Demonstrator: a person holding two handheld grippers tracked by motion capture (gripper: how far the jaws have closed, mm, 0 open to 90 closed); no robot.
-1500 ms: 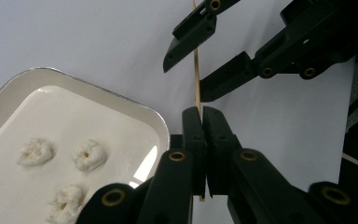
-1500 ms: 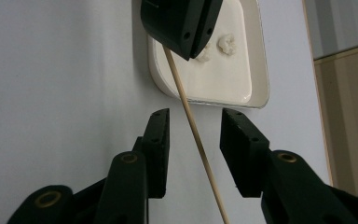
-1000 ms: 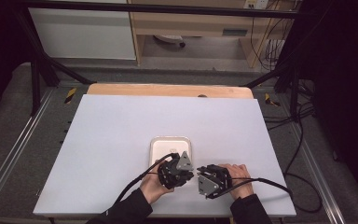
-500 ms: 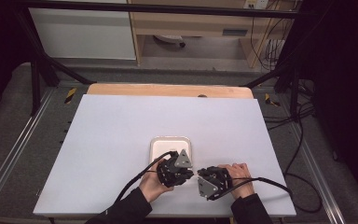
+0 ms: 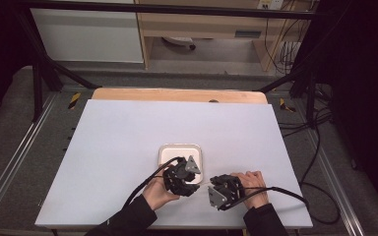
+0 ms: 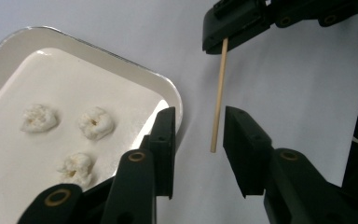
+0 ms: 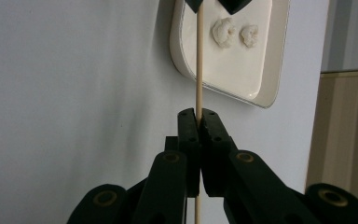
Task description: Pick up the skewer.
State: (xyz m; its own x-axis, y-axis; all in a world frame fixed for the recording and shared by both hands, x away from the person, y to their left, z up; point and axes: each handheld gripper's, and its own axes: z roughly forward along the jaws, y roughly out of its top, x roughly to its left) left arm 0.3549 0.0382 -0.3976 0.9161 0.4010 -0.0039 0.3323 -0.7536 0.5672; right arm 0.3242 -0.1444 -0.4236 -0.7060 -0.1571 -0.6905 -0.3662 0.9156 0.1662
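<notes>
The thing in hand is a thin wooden skewer [image 6: 219, 93], pale tan, straight and smooth, round in section, with a blunt cut end hanging free. It lies just beside the white tray [image 6: 175, 93], off the tray's rounded corner and not touching it, held above the pale table [image 5: 128, 137]. The right gripper [image 7: 199, 114] has its jaws pressed tight together on the skewer, which runs on past them toward the tray; in the left gripper view the same gripper clamps the far end of the stick. The left gripper [image 6: 196, 128] has just been opening its jaws: they now stand part open with the free end of the skewer between them, nearer the one farther from the tray, with a gap showing on either side, so the pads do not press on it. In the tray, a shallow square dish with rounded corners, lie three small white lumps [image 6: 93, 123], clustered together.
</notes>
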